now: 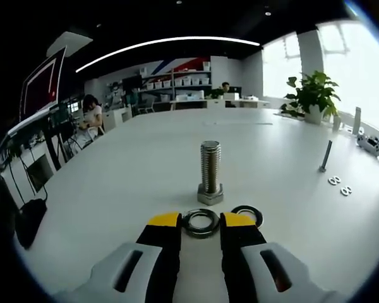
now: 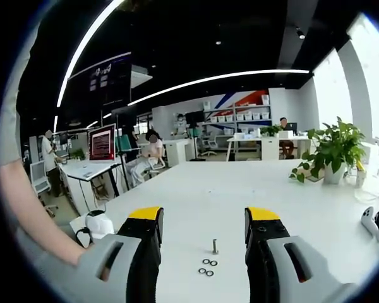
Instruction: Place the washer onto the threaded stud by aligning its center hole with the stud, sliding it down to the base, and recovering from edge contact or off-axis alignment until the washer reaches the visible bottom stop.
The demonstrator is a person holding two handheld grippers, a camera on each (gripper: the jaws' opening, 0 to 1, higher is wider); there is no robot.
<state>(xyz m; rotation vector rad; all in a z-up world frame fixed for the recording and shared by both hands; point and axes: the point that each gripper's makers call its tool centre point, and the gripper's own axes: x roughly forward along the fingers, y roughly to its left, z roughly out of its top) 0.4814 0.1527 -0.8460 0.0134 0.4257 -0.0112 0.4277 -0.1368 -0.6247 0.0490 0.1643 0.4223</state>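
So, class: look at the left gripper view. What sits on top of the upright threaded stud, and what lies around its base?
Nothing sits on the threaded stud; its top is bare. Its hex base rests directly on the white table. One washer lies between the left gripper tips, another washer beside them.

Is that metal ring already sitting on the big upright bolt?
No: in the left gripper view the washer sits between the left hand-held gripper tips, in front of the threaded stud, whose shaft is bare.
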